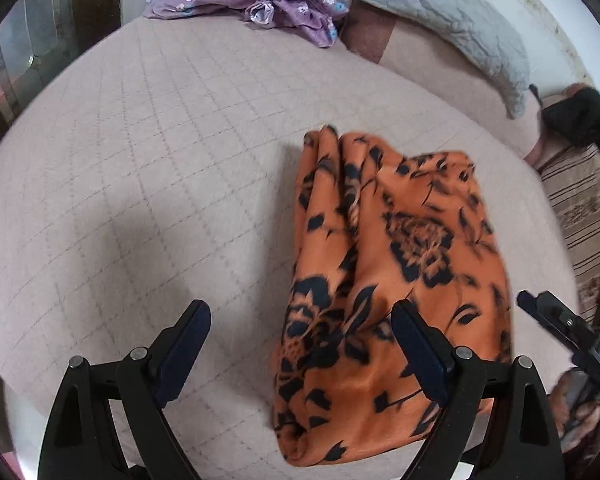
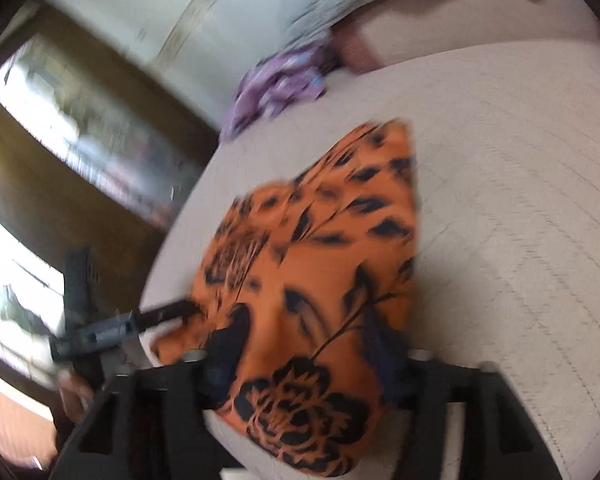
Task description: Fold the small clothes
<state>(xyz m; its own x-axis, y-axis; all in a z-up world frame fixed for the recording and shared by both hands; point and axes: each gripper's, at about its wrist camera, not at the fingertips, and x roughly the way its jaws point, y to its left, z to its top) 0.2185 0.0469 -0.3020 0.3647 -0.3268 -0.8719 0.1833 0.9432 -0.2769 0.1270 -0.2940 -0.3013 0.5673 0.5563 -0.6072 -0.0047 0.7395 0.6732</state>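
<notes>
An orange cloth with a black flower print (image 1: pixel 388 264) lies bunched on the quilted beige bed cover (image 1: pixel 140 160). My left gripper (image 1: pixel 302 320) hangs above the cloth's near left edge, jaws wide open. Its right finger (image 1: pixel 416 344) is over the cloth and its left finger (image 1: pixel 188 332) is over bare cover. One finger of my right gripper (image 1: pixel 540 308) shows at the cloth's right side. In the blurred right wrist view my right gripper (image 2: pixel 304 344) stands with its jaws apart over the orange cloth (image 2: pixel 320 272). The fabric spreads between and past both fingers.
A crumpled purple flowered garment (image 1: pixel 252 8) lies at the far edge of the bed, beside a grey quilted pillow (image 1: pixel 440 12). A dark bundle (image 1: pixel 580 120) and a striped brown fabric (image 1: pixel 588 208) are at the right. A wooden window frame (image 2: pixel 80 152) stands beyond the bed.
</notes>
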